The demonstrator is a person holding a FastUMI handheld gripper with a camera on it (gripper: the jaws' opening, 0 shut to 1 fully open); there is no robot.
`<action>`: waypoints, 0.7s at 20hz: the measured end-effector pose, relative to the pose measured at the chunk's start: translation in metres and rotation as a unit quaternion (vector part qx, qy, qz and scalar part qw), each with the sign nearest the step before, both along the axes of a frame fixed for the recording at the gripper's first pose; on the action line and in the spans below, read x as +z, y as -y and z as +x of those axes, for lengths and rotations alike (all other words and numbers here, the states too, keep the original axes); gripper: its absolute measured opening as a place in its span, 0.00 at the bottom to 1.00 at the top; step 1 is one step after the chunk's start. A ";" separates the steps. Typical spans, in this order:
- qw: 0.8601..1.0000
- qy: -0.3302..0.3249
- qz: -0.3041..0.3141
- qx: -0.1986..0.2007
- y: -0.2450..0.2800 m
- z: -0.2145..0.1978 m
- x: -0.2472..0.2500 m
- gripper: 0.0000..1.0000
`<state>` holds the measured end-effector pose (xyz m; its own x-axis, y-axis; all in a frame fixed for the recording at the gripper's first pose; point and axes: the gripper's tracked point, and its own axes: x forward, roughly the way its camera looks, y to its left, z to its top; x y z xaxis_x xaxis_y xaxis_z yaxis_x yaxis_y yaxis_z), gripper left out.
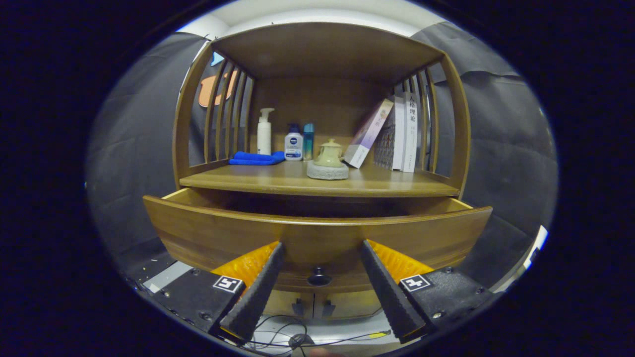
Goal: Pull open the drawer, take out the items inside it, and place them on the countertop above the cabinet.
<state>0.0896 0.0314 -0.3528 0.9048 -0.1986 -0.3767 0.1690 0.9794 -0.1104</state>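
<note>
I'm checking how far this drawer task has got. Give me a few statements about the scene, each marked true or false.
1. The drawer is pulled out from the cabinet. True.
2. The gripper is shut on the drawer's knob. False: its fingers stand apart, with the knob in the gap between them, untouched.
3. A blue cloth lies on the countertop beside a white pump bottle. True.
4. The books lie flat in a stack. False: they stand at the countertop's other end, one leaning on the rest.
5. A small lidded jar sits on a round stone base. True.
</note>
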 end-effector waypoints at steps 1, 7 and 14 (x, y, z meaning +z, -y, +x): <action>1.000 0.000 -0.001 -0.001 0.000 0.005 0.000 1.00; 1.000 -0.006 -0.005 -0.005 0.005 0.040 -0.005 1.00; 1.000 -0.023 -0.008 -0.005 0.010 0.069 -0.009 1.00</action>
